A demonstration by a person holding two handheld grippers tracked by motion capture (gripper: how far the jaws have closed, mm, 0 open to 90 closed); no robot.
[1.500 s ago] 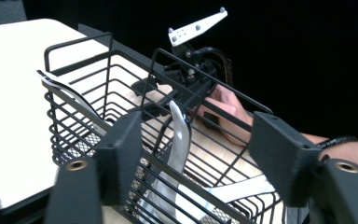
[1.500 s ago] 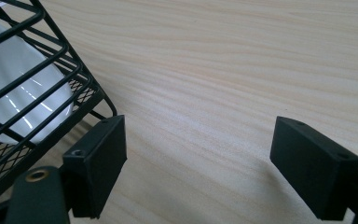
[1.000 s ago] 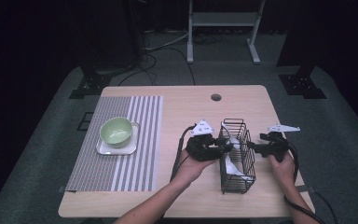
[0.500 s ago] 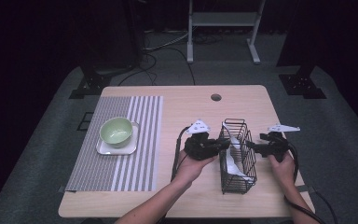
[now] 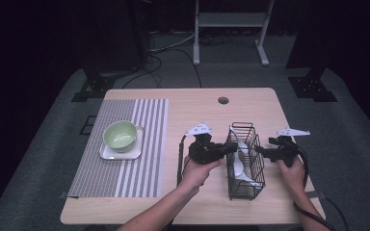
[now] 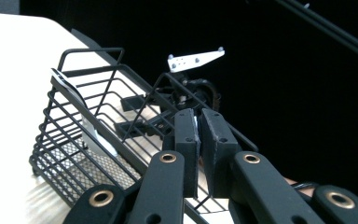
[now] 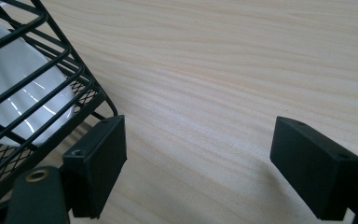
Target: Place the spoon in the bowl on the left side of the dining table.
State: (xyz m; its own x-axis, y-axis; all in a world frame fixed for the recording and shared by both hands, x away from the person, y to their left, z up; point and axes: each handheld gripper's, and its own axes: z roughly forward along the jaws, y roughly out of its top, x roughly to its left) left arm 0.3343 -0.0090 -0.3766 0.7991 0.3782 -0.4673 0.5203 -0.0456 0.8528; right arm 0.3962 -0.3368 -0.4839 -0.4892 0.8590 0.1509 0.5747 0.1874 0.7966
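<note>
A black wire basket (image 5: 245,191) stands on the right half of the wooden table (image 5: 197,110), with white spoons (image 5: 239,166) leaning inside it. My left gripper (image 5: 231,147) is at the basket's left side, its jaws pressed together on the top rim wire. In the left gripper view the gripper (image 6: 199,140) clamps that rim, and the basket (image 6: 74,154) with a white spoon (image 6: 95,140) stretches beyond it. My right gripper (image 5: 260,153) is open beside the basket's right wall. Its jaws (image 7: 198,140) straddle bare wood, the left one against the basket's (image 7: 86,91) bottom corner.
A green bowl (image 5: 120,134) rests on a white square plate (image 5: 108,154) on a grey striped placemat (image 5: 125,168) at the left. A round cable hole (image 5: 223,100) sits near the far edge. The table's right edge is close behind my right hand.
</note>
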